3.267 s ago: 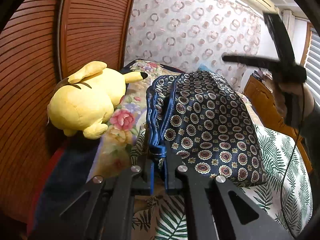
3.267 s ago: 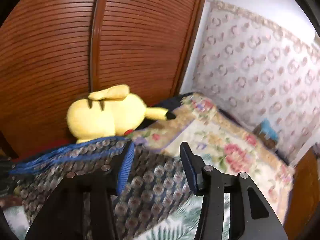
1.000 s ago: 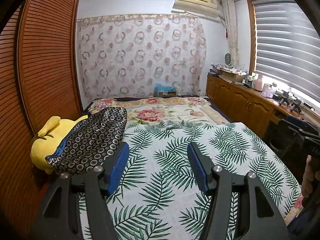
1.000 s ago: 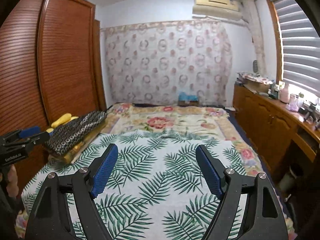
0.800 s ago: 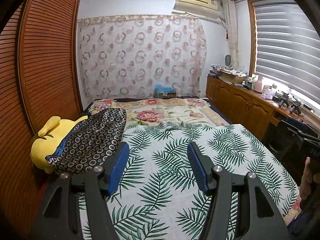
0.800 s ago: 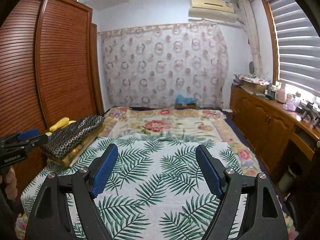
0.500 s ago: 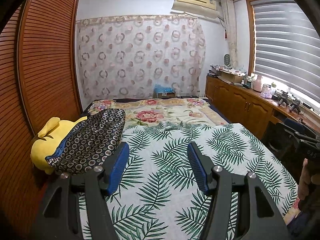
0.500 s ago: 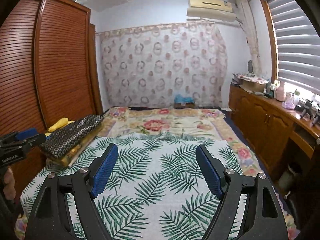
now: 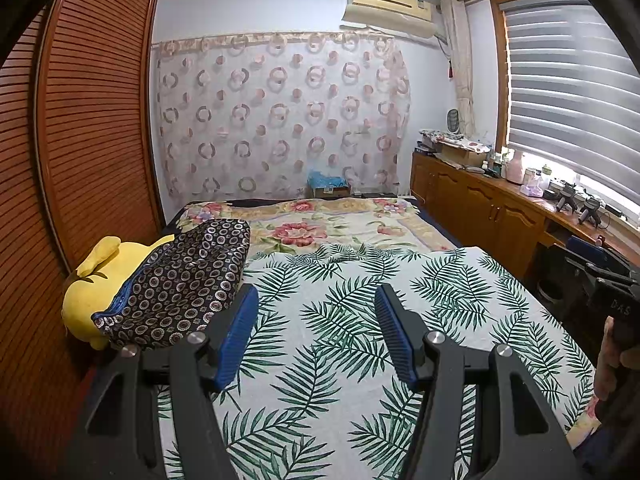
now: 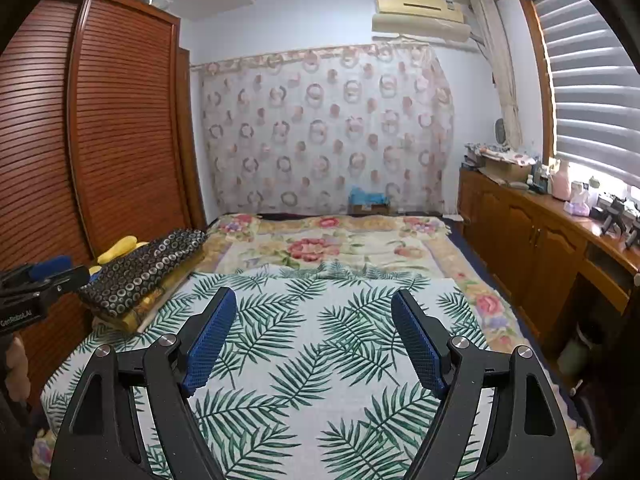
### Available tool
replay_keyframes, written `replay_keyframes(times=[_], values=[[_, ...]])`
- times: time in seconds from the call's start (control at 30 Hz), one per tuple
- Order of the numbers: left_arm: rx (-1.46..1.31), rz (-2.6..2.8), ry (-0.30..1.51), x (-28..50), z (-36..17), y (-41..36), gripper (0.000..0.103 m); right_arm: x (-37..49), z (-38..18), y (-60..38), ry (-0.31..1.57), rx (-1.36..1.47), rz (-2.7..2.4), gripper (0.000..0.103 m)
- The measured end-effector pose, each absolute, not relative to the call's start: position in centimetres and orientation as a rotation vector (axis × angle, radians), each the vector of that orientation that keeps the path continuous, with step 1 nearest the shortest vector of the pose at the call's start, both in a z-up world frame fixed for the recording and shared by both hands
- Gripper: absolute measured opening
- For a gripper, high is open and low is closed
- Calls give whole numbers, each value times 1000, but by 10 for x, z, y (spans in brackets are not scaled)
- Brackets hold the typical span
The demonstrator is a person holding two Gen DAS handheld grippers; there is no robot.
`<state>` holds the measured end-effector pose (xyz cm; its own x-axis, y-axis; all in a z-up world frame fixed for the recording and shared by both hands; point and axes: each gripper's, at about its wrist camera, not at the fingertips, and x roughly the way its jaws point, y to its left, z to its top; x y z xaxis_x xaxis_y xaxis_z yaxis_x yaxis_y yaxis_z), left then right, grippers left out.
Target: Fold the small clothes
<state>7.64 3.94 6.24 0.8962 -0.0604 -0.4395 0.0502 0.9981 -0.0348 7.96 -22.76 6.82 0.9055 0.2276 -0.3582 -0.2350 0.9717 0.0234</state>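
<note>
Now both claws have pulled well back from the bed's far-left corner, where seconds ago the left one was pinching the garment's blue-trimmed edge — a sign this piece is done and put aside. Nearest, the left gripper [image 9: 314,334] stands open with nothing between its blue pads [image 9: 236,336], only the palm-leaf sheet [image 9: 344,352] below. The right gripper [image 10: 312,342] gapes wider, likewise empty and touching nothing. Farther off, at ten o'clock, the folded patterned garment [image 9: 180,280] lies draped over the yellow plush toy [image 9: 86,296] by the slatted wardrobe [image 9: 80,120] — well apart from either claw.
</note>
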Motion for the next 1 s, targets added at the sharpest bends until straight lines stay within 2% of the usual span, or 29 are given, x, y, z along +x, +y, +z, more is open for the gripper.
replay_keyframes(times=[1.0], values=[[-20, -55, 448, 73, 70, 44, 60, 80, 67, -230, 367, -18, 241, 82]])
